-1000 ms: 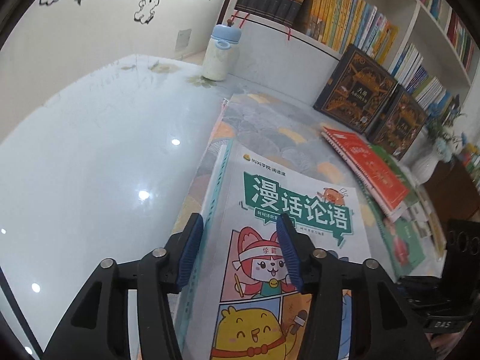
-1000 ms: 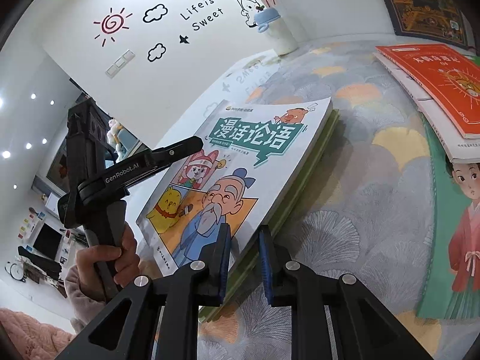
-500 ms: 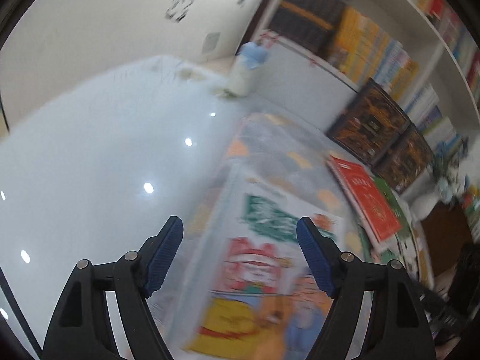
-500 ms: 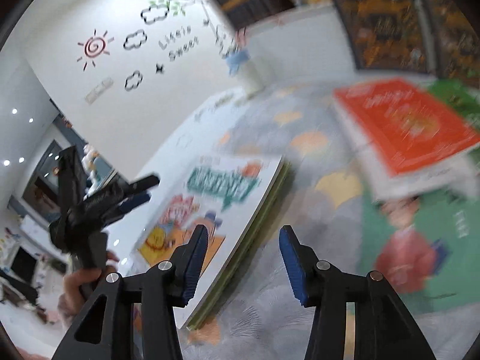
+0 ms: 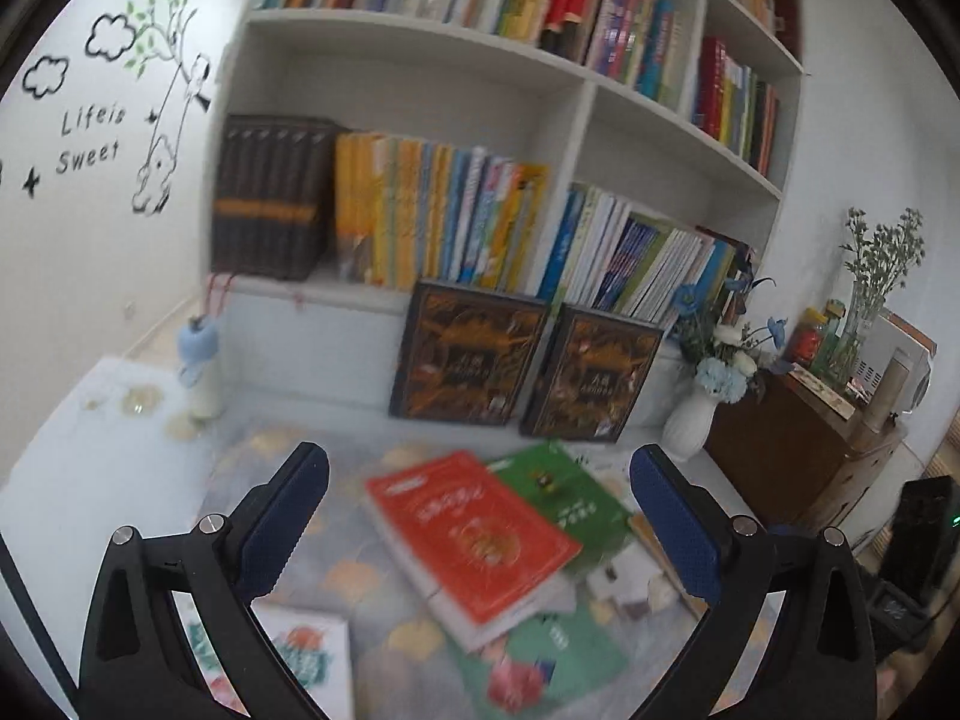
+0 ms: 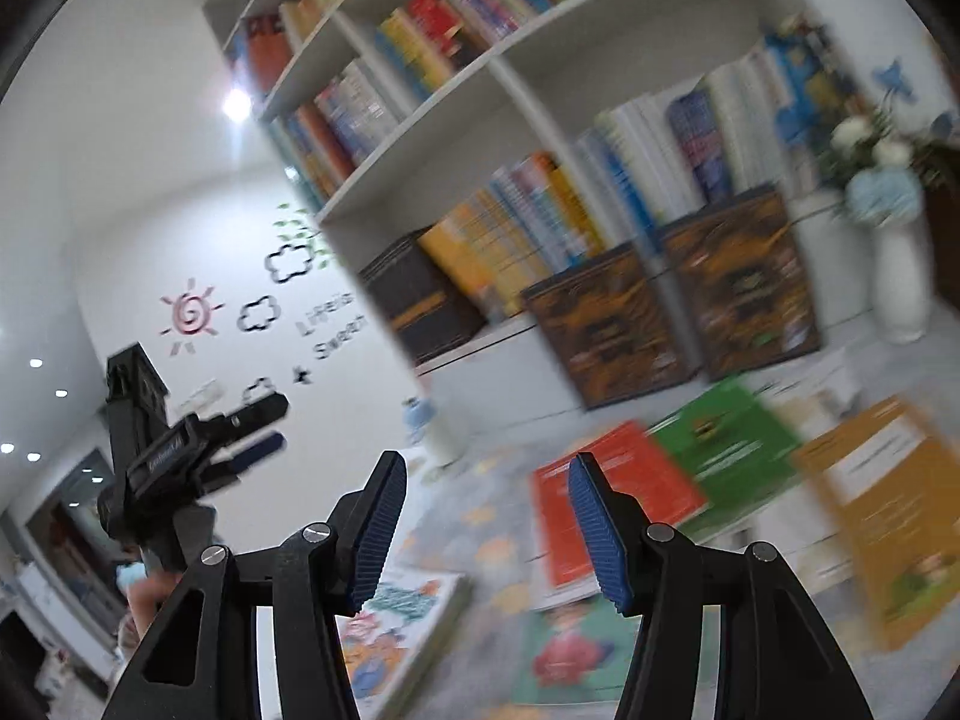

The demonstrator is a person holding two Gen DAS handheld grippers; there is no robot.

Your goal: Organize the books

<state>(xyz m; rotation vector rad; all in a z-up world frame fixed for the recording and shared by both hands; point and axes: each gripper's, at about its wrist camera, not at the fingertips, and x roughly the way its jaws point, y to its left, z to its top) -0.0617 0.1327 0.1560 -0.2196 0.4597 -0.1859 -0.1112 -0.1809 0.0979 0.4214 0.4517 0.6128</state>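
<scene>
on my left wrist view the left gripper [image 5: 480,516] has lifted off the comic book [image 5: 300,660], fingers now spread wide above the red book [image 5: 474,534], while my right wrist view shows the right gripper [image 6: 486,531] likewise opened wide, the comic book [image 6: 396,618] lying flat below.

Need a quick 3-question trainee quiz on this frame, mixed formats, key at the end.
1. True or false: the left hand-held gripper is shut on a book.
2. The red book lies partly over which one? A) green book B) comic book C) a dark boxed set
3. Fill in: the white vase holds ____.

Key: 1 false, both it and the right hand-held gripper are open and empty; 2 A; 3 flowers.
</scene>
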